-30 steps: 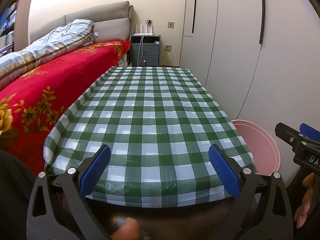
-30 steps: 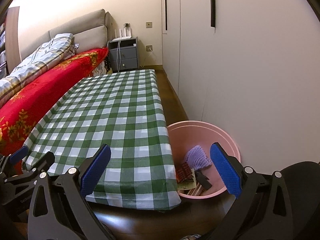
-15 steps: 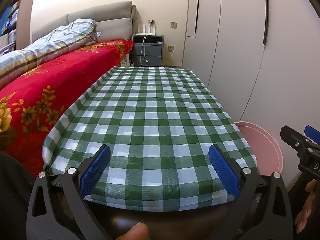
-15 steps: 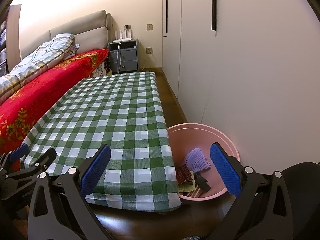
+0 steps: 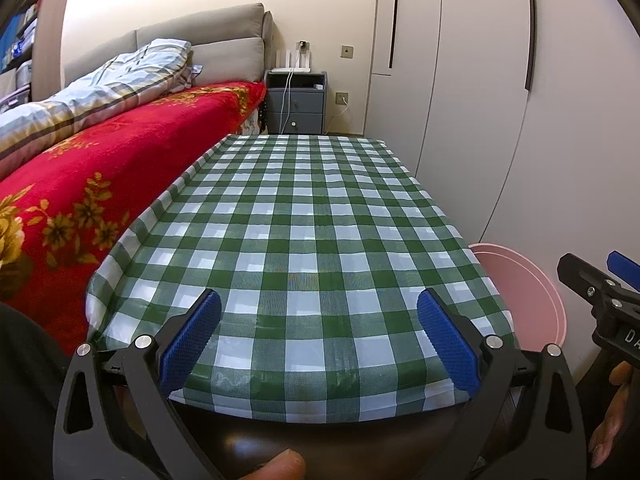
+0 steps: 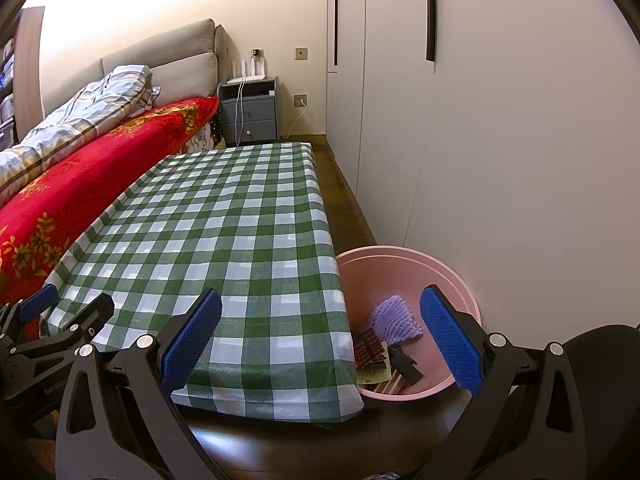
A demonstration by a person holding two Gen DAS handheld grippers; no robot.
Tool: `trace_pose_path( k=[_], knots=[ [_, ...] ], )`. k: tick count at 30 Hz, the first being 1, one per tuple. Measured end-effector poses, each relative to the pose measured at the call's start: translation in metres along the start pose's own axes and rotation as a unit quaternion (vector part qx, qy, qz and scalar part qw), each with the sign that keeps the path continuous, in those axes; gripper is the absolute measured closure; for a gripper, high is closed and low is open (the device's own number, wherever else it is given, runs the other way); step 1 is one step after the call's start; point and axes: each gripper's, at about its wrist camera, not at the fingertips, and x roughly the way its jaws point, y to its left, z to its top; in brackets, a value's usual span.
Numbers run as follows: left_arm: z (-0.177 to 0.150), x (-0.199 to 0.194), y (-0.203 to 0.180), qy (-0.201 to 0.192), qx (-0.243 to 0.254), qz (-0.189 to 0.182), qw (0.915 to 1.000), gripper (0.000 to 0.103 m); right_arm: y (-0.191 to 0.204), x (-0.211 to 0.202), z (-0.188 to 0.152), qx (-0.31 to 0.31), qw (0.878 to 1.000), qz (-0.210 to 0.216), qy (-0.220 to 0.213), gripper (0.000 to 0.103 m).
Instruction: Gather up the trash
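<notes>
A pink bin point(image 6: 448, 276) stands on the floor at the right of a low table with a green checked cloth point(image 6: 224, 220). Inside it lie a purple foam net point(image 6: 394, 320), a red patterned wrapper point(image 6: 370, 346), a black piece point(image 6: 404, 364) and other scraps. My right gripper point(image 6: 320, 336) is open, held over the table's near right corner and the bin, nothing between its blue pads. My left gripper point(image 5: 318, 336) is open above the near edge of the checked cloth point(image 5: 312, 220), also holding nothing. The bin's rim point(image 5: 532, 280) shows in the left wrist view.
A bed with a red flowered blanket point(image 5: 100, 168) runs along the table's left side. A grey nightstand point(image 5: 296, 102) stands at the far end. White wardrobe doors point(image 6: 500, 120) line the right wall. A black chair point(image 6: 600, 380) sits at the lower right. Wooden floor lies between table and wardrobe.
Both grippers have drifted slightly back and up, so the table appears a little farther and lower. Both stay open and hold nothing.
</notes>
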Motion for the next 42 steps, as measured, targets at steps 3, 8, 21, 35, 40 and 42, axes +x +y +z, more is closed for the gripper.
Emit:
trace_pose_path(
  k=[3, 8, 21, 35, 40, 42],
  knots=[
    [0.0000, -0.0001, -0.0003, 0.000, 0.000, 0.000, 1.0000, 0.008, -0.0001, 0.0001, 0.0000, -0.001, 1.000, 0.000, 0.000, 0.005],
    [0.0008, -0.0001, -0.0008, -0.001, -0.001, 0.001, 1.0000, 0.008, 0.0003, -0.0005, 0.0001, -0.002, 1.000, 0.000, 0.000, 0.005],
    [0.0009, -0.0011, -0.0019, -0.005, 0.002, 0.001, 1.0000, 0.008, 0.0012, -0.0004, 0.0004, -0.015, 1.000, -0.010, -0.004, 0.005],
    [0.0016, -0.0021, -0.0024, -0.007, 0.005, 0.001, 1.0000, 0.008, 0.0019, 0.0009, 0.0005, -0.020, 1.000, -0.013, -0.003, 0.005],
    [0.0015, -0.0024, -0.0030, -0.008, 0.005, 0.001, 1.0000, 0.008, 0.0015, 0.0014, 0.0000, -0.020, 1.000, -0.013, -0.003, 0.005],
    [0.0015, -0.0022, -0.0034, -0.008, 0.006, 0.001, 0.9999, 0.008, 0.0019, 0.0014, -0.0001, -0.020, 1.000, -0.012, -0.003, 0.005]
  ],
)
